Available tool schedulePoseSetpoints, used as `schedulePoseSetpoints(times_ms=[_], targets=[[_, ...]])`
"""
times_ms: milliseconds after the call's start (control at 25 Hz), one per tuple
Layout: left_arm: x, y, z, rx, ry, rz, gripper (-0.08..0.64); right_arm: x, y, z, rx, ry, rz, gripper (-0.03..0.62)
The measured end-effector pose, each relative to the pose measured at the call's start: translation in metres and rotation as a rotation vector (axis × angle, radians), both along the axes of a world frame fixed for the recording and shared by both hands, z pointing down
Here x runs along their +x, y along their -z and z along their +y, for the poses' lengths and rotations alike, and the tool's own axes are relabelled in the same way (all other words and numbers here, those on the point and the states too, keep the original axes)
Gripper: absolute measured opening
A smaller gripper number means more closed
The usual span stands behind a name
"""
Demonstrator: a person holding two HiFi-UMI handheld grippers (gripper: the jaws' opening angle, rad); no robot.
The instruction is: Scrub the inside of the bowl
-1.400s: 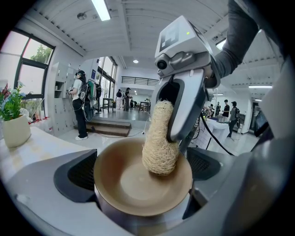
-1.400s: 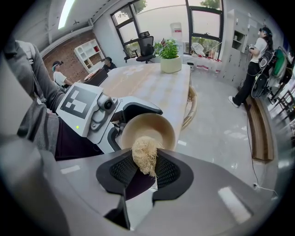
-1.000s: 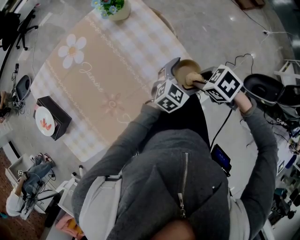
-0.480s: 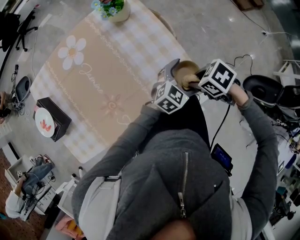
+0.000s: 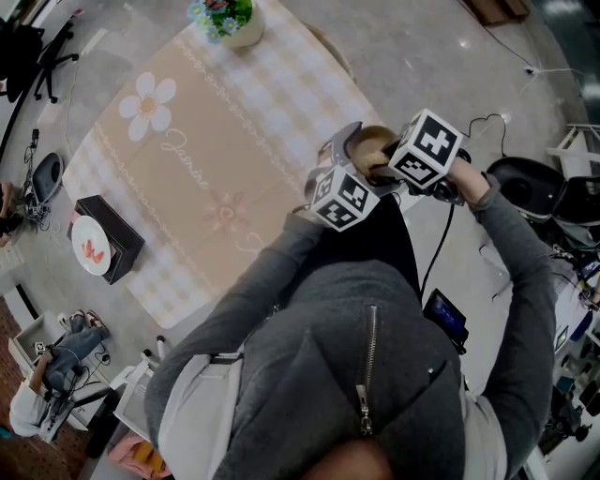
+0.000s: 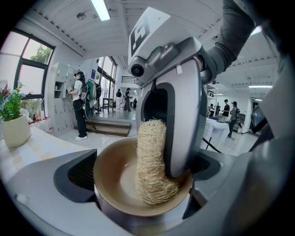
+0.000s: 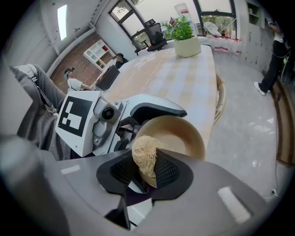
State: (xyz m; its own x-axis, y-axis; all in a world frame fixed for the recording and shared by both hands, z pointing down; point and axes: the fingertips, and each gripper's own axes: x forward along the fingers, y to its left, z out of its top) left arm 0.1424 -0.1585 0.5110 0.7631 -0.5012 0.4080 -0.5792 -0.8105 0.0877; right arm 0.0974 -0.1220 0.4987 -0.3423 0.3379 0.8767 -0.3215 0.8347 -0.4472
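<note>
Your bowl [image 6: 110,182] looks smooth, with a soft satin sheen. The scrubber [image 6: 150,175] is rough, stringy pale fibre. Your left gripper [image 6: 140,205] and right gripper [image 7: 145,169] wear smooth grey plastic shells; the tablecloth [image 5: 202,141] is matt cloth.

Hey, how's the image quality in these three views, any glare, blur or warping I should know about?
Head view: dim, flat light. Left gripper view: strong fisheye bending, dark corners, bright ceiling light, yet bowl and loofah scrubber are sharp. Right gripper view: same warping, windows washed bright.
</note>
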Motion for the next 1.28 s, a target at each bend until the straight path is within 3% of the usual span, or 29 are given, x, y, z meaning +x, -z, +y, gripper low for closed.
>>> schedulePoseSetpoints(times_ms=[480, 1280], targets=[[0.000, -0.001, 0.001, -0.003, -0.002, 0.000, 0.595, -0.013, -0.001, -0.008, -0.026, -0.046, -0.052, 0.094], [0.000, 0.000, -0.001, 0.000, -0.001, 0.002, 0.595, -0.022, -0.001, -0.027, 0.053, -0.139, -0.077, 0.094]])
